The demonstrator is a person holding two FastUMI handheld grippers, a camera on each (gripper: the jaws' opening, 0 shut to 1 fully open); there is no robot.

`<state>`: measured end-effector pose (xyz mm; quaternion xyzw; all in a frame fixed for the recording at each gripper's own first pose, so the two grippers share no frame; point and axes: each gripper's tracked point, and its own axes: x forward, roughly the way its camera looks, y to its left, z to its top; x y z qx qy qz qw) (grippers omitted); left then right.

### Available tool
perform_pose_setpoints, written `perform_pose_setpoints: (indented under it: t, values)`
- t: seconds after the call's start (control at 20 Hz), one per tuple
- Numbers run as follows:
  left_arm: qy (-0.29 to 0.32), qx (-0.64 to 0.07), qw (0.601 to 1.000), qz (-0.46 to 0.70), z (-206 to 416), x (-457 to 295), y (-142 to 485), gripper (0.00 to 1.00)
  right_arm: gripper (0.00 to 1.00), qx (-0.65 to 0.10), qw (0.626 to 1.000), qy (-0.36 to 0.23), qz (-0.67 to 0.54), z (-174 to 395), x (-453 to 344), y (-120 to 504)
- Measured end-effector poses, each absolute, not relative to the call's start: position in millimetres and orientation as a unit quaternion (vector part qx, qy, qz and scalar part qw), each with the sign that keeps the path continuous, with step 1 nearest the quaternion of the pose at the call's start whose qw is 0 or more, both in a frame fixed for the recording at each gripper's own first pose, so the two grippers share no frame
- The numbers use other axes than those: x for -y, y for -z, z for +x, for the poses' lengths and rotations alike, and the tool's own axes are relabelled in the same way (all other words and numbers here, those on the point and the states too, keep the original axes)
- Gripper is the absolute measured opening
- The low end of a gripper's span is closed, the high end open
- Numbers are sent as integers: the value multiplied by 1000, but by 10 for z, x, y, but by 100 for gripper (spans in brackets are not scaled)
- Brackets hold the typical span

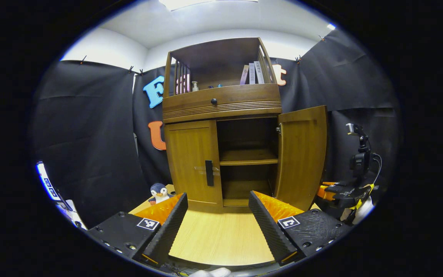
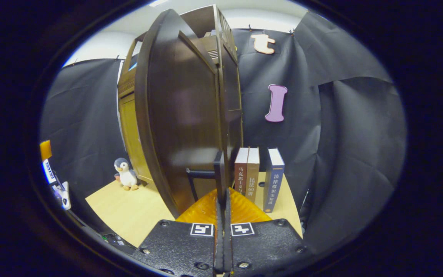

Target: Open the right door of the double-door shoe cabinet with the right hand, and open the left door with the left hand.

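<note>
The shoe cabinet (image 1: 221, 127) stands on the pale wooden counter (image 1: 221, 238), dead ahead in the left gripper view. Its right door (image 1: 302, 154) hangs swung open, baring two shelves inside, while the left door (image 1: 192, 161) sits closed with its dark handle (image 1: 209, 172) on the inner edge. The left hand-held gripper (image 1: 217, 209) hovers low in front, fingers spread wide with nothing between them, well apart from that handle. A toy penguin (image 1: 159, 192) sits on the counter just left of the cabinet, off to the side of the left door. Up top, books (image 1: 252, 73) lean in the open upper shelf above a drawer with a round knob (image 1: 214, 101).

Over in the right gripper view, the right hand-held gripper (image 2: 222, 192) is closed tight, fingers pressed on the thin dark bar of the right door's handle (image 2: 219, 169). The open door's face (image 2: 183, 115) looms large and dark, blocking most of the cabinet body. Behind it three books (image 2: 258, 179) stand upright on the counter beside the cabinet's flank, close to the door's edge. The penguin (image 2: 126, 174) shows far left. The left gripper view also catches the right device (image 1: 350, 188) by the open door.
</note>
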<state>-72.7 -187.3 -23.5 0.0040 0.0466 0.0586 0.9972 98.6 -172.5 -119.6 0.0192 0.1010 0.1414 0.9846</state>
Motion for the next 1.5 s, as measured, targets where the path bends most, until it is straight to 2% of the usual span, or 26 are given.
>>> perform_pose_setpoints:
  t: [0.05,0.15,0.25,0.3,0.35,0.4,0.45,0.65,0.75,0.8,0.9,1.1,1.2,1.5]
  values:
    - [-58,-47,997,5,-734,1872,237,96,3,-101,985,-138,20,983,1728,1195]
    - [-57,-48,997,7,-734,1833,206,96,4,-104,986,-131,24,962,1738,1200]
    - [-56,-51,997,8,-683,1680,229,96,9,-111,986,-120,28,875,1794,1177]
    - [-55,-54,997,8,-648,1600,246,96,22,-110,987,-110,31,836,1835,1154]
    - [-53,-54,997,7,-608,1509,249,96,19,-108,988,-103,33,786,1858,1113]
    - [-51,-55,997,6,-572,1448,241,96,34,-106,989,-92,33,722,1869,1065]
    - [-48,-56,997,6,-532,1365,248,96,36,-102,991,-81,33,640,1884,1008]
    - [-35,-56,998,13,-313,1013,313,96,65,-76,996,-29,20,351,1820,749]
    - [-25,-56,998,16,-172,842,346,100,72,-69,997,-11,15,183,1685,668]
    - [-18,-55,998,17,-108,775,364,96,80,-66,998,-5,17,126,1585,638]
    - [-6,-52,998,20,56,645,403,96,94,-54,998,8,25,29,1372,551]
    - [16,-48,999,18,372,479,502,96,99,-44,997,24,53,-134,869,495]
    - [25,-42,999,17,525,436,547,96,100,-35,997,39,55,-157,677,478]
    - [59,-38,997,6,1131,553,748,96,99,-54,997,36,43,-90,233,459]
